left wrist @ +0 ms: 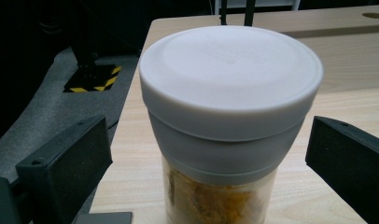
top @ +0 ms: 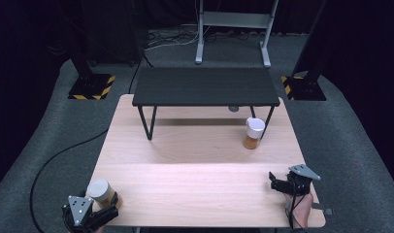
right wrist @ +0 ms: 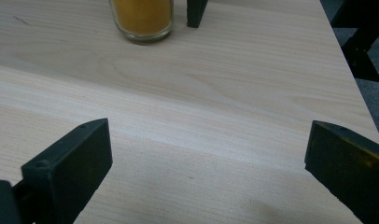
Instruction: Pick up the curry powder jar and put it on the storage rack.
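Lower left: the left hand-held gripper straddles the lidded jar, jaws released, grasp pending; the right hand-held gripper waits released, lower right.

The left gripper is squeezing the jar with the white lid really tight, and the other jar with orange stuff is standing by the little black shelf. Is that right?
Not quite. The left gripper isn't squeezing: in the left gripper view its jaws stand wide apart, with gaps on both sides of the jar with the white lid. The rest is right: the other jar with orange stuff stands by the little black shelf.
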